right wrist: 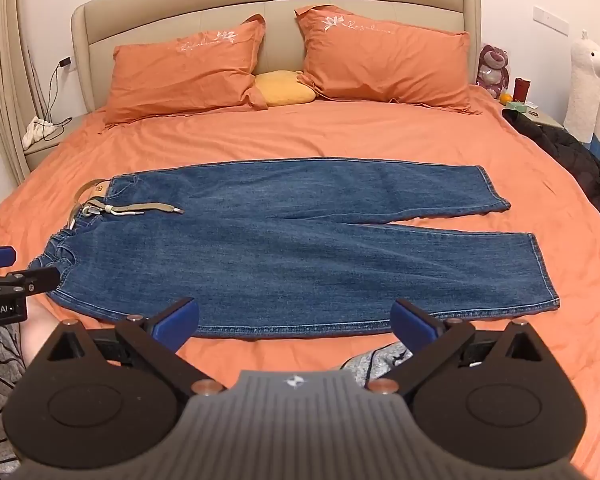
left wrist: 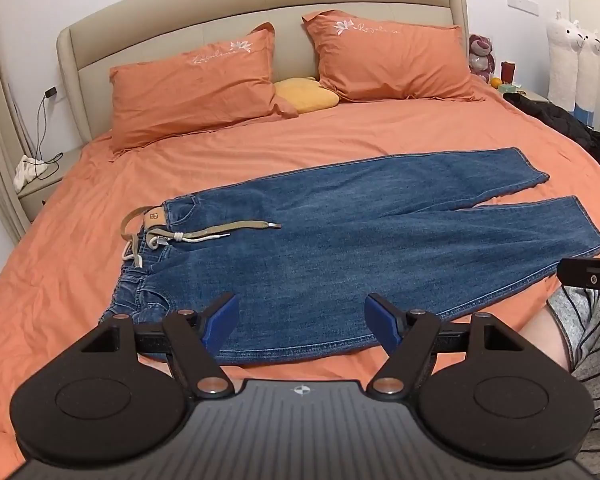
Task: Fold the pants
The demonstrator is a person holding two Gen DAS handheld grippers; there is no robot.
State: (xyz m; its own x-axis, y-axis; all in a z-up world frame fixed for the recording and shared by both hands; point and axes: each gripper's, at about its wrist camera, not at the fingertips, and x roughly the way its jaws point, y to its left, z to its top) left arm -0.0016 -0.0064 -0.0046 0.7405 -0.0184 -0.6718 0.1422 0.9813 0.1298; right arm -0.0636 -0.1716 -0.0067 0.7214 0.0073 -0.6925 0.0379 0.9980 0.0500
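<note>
Hovering both claws over the near edge of the blue denim pants (right wrist: 300, 240) — spread flat on the orange-sheeted bed (right wrist: 340, 136), waistband left, legs right. My left claw (left wrist: 302, 322) gapes wide, holding nothing; my right claw (right wrist: 296, 322) likewise — fingers apart, empty.

matt blue denim pants (right wrist: 284, 240) on creased cotton-like sheet (right wrist: 260, 132) (orange).

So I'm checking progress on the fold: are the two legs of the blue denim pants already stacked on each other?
No, the blue denim pants lie flat on the orange bedsheet, legs side by side and splayed apart at the hems.
</note>
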